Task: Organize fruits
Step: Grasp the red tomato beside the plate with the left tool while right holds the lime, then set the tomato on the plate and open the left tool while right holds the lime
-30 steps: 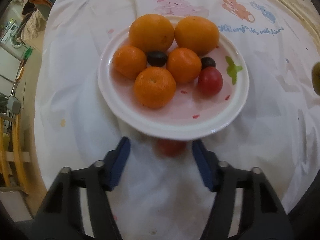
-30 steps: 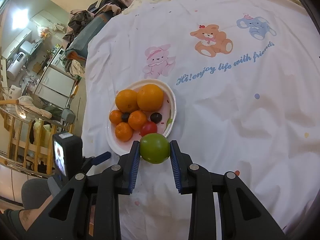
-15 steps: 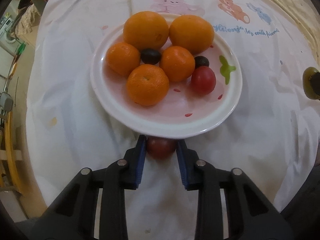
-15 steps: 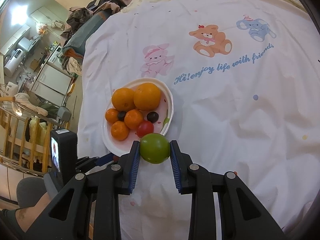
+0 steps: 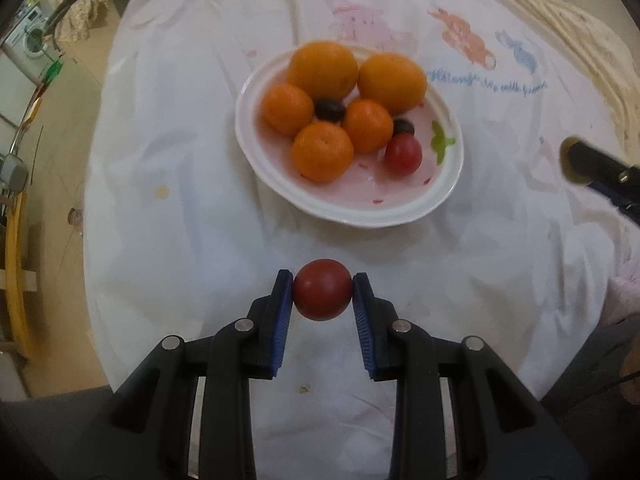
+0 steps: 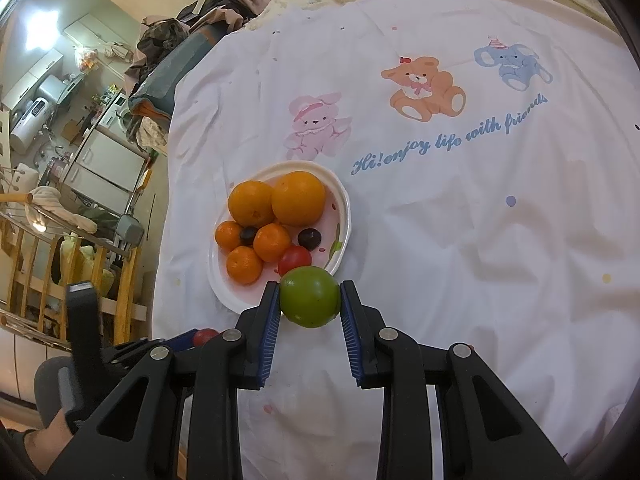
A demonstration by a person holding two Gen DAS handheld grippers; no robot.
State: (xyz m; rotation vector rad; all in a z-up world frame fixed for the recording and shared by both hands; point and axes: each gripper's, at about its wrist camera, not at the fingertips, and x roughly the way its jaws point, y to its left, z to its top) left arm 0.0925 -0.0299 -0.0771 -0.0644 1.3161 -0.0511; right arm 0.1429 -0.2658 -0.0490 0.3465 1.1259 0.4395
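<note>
Now the left hand-held gripper (image 5: 323,290) clamps a red tomato (image 5: 323,289) between its blue pads, clear of the white sheet (image 5: 180,208); its jaws have just been closing onto it. Beyond the tomato, near but apart, sits the white plate (image 5: 404,216) carrying oranges (image 5: 322,65), smaller mandarins (image 5: 321,151), two dark grapes (image 5: 329,109) and a second red tomato (image 5: 403,154). The right hand-held gripper (image 6: 309,297) grips a green fruit (image 6: 309,296), held just before the plate's near rim. Nothing lies between either fruit and the plate.
</note>
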